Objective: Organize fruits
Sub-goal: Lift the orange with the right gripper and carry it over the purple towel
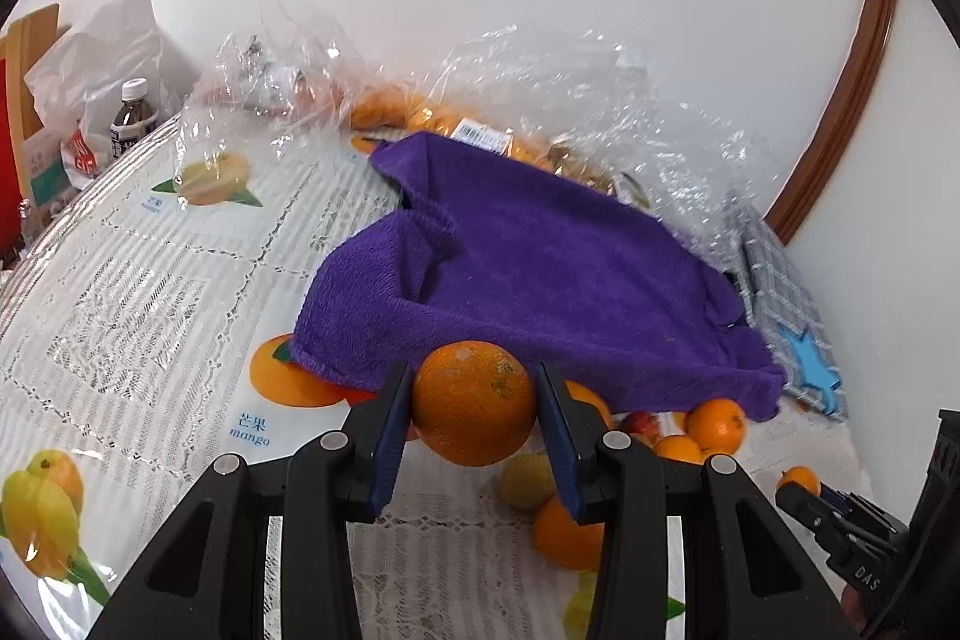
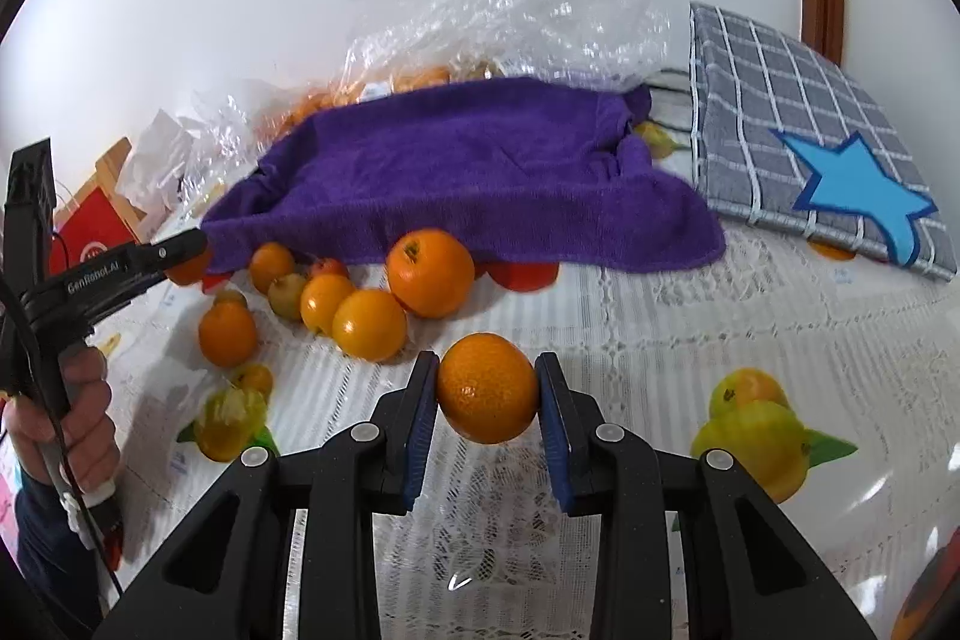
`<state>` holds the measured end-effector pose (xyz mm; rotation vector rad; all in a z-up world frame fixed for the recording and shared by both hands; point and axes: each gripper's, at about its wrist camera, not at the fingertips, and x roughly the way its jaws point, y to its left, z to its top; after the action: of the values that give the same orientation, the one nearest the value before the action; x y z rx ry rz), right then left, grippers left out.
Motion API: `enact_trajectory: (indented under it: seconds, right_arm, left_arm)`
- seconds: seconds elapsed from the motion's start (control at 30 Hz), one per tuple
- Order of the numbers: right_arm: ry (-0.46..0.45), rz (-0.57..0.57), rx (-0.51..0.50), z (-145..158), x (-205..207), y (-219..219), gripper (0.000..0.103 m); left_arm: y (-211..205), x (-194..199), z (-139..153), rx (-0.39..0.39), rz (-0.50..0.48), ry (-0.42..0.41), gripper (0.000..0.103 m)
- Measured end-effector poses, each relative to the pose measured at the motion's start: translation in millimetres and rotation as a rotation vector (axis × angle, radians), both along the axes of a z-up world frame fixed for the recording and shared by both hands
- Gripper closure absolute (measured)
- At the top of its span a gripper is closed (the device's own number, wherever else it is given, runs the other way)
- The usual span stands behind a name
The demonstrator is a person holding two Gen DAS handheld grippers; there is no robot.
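My left gripper (image 1: 474, 403) is shut on a large orange (image 1: 474, 403) and holds it above the table, in front of a purple towel (image 1: 540, 268). My right gripper (image 2: 486, 388) is shut on a smaller orange (image 2: 486, 388), also held above the tablecloth. Several loose oranges (image 2: 369, 325) and small fruits (image 2: 287, 295) lie along the towel's (image 2: 456, 166) near edge. The left gripper also shows in the right wrist view (image 2: 189, 253), at the towel's left corner, with an orange between its fingers. The right gripper shows in the left wrist view (image 1: 801, 487) at the lower right, holding an orange.
Clear plastic bags (image 1: 588, 100) with more oranges lie behind the towel. A grey checked cloth with a blue star (image 2: 840, 172) is at the right. A bottle (image 1: 131, 118), white bag and red box (image 2: 90, 232) stand at the left. The lace tablecloth (image 2: 660, 340) has printed fruit pictures.
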<state>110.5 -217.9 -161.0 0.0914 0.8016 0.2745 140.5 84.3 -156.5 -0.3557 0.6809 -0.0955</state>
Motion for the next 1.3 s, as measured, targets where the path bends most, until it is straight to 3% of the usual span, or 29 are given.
enact_trajectory:
  seconds: [0.17, 0.3, 0.53, 0.73, 0.9, 1.3]
  right_arm:
    - [-0.046, -0.01, 0.027, 26.1, 2.0, -1.2, 0.071]
    - [-0.091, -0.023, 0.031, 47.8, 12.3, -2.9, 0.071]
    - [-0.139, -0.054, 0.033, 74.6, 44.1, -7.5, 0.071]
    - [-0.154, -0.09, 0.056, 85.8, 74.0, -16.2, 0.071]
    - [-0.154, -0.11, 0.073, 85.6, 92.7, -19.5, 0.071]
    - [-0.148, -0.077, 0.078, 68.1, 130.6, -6.4, 0.071]
  left_arm:
    - [0.8, 0.9, 12.8, -0.004, -0.008, 0.009, 0.064]
    - [4.6, 7.7, 37.4, 0.005, -0.03, -0.032, 0.064]
    - [6.6, 38.5, 87.5, 0.057, -0.037, -0.098, 0.064]
    - [-2.9, 66.0, 108.0, 0.057, -0.052, -0.126, 0.064]
    - [-11.0, 90.1, 103.8, 0.036, -0.054, -0.127, 0.064]
    - [-5.5, 114.9, 48.3, 0.012, -0.052, -0.051, 0.064]
